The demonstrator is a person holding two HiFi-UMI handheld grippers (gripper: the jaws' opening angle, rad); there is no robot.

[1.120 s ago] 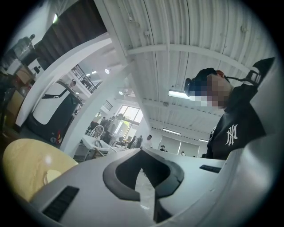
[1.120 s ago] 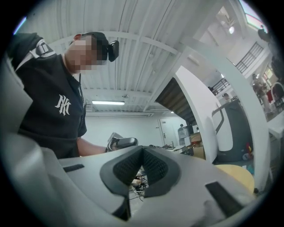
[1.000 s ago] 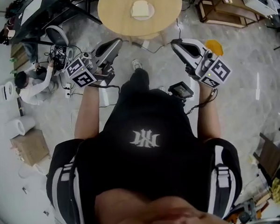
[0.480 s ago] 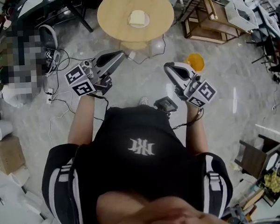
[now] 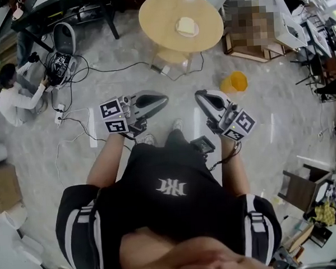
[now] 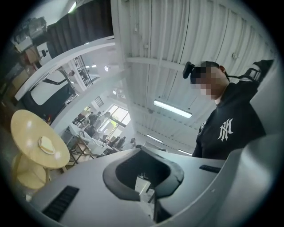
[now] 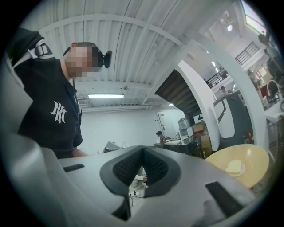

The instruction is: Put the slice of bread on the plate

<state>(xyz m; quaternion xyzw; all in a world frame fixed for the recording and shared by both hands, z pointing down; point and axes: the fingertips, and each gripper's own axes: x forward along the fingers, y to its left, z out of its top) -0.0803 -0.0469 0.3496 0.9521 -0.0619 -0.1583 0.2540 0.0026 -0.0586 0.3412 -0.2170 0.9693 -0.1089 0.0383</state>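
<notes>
While a crouching person [image 5: 14,100] sits among cables [image 5: 77,116] at far left, a standing person [image 5: 171,187] holds two tongs out over bare floor. The left gripper [image 5: 163,99] has its jaws pressed together, empty. Well beyond both, a round table [image 5: 156,19] carries a plate [image 5: 178,30] with the slice of bread [image 5: 187,25] lying on it. The right gripper [image 5: 199,95] has its jaws together too, pinching nothing.

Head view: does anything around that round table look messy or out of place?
Nothing looks spilled or broken. The bread sits squarely on its plate on the round table. The only untidiness: loose cables sprawled over the floor at left, and an orange object alone on the floor near the table.
</notes>
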